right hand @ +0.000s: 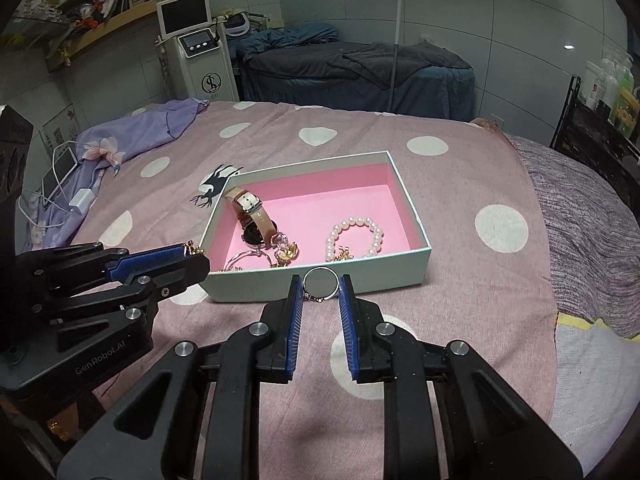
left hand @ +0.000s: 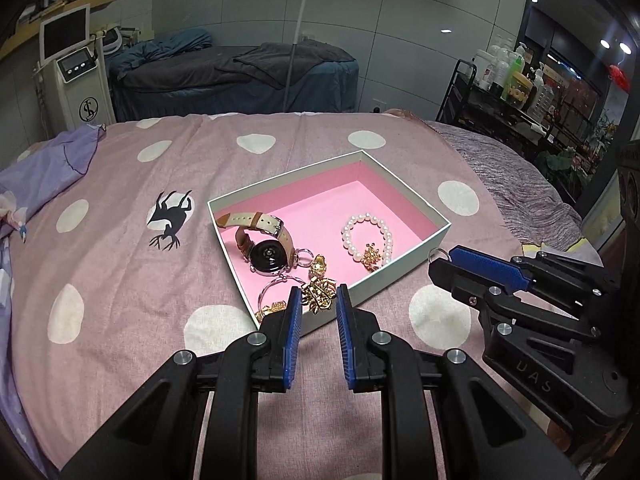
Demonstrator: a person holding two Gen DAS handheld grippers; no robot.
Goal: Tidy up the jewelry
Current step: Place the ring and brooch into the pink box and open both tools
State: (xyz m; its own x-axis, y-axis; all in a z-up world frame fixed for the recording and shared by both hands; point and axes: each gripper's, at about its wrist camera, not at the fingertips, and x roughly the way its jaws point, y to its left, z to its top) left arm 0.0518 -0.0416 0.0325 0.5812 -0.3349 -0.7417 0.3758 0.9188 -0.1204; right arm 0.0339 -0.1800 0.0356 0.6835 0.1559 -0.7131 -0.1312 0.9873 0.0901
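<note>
Closest to the right wrist lens: right gripper (right hand: 320, 286), jaws narrowed to a small gap and pinching a silver ring (right hand: 316, 298) edge to edge, hoop facing the camera. Sits just short of the near wall of the box (right hand: 380, 276), about mid-length, open pink floor directly ahead beyond the rim.

Further left: left gripper (left hand: 318, 294), closed about as far, clamped on a gold ornament (left hand: 320, 300) at the fingertips. Hangs at the box's near-left corner, seemingly just over the rim; height above the floor not readable.

Already inside: watch (left hand: 266, 258) toward the left wall, pearl bracelet (left hand: 366, 224) toward the right, more gold pieces crowded along the near wall.

Probably two drops pending. Left seemingly nearer to release, needing only a short push forward past the rim. Right needing to clear the wall first, then forward into the bare far half. Worth keeping both tips apart; box resting on soft bedspread (right hand: 460, 300), likely to shift if nudged.
</note>
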